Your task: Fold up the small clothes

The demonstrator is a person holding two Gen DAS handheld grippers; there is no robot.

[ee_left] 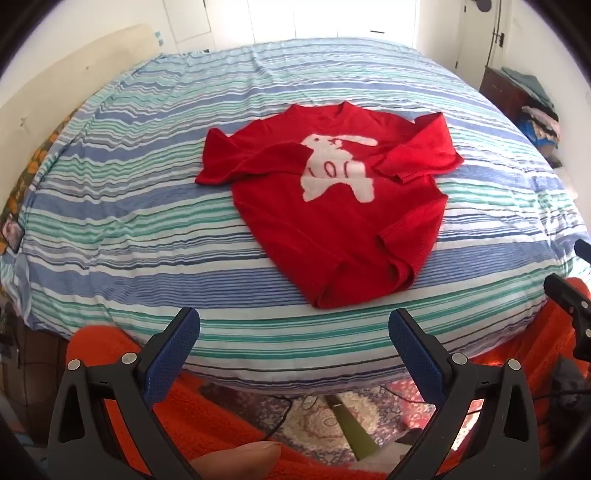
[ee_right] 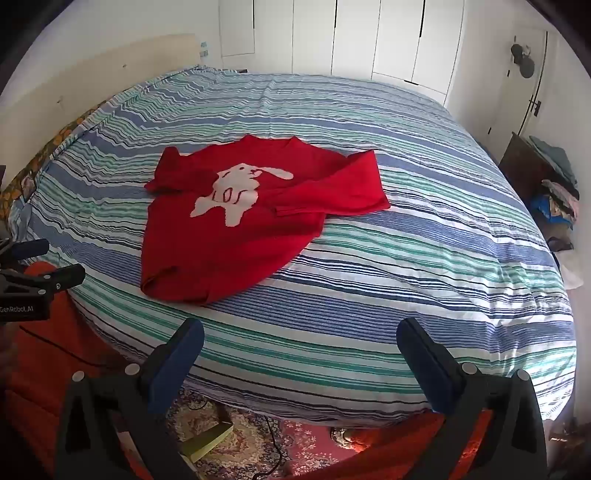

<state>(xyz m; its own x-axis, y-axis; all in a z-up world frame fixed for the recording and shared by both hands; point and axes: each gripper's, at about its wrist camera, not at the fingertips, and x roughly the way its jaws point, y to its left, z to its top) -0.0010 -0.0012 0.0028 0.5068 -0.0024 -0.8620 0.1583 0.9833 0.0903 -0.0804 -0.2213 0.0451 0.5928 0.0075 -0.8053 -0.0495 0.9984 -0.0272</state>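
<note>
Red sweater [ee_left: 332,229] with white rabbit motif [ee_left: 338,166] lies face-up mid striped bed [ee_left: 129,229], sleeves folded inward, hem rumpled. Left hand-held gripper [ee_left: 294,325] and right hand-held gripper [ee_right: 300,336] gape empty, short of sweater.

Bright daylight floods in from the far white wall [ee_left: 332,18], blown out to glare. Fisheye bulges the striped blue-green bed [ee_right: 406,277]; dark vignette rims the corners.

"GenRobot.AI" stands in white on the left claw [ee_right: 44,258] body at the right wrist view's edge; its first letter is possibly clipped.
</note>
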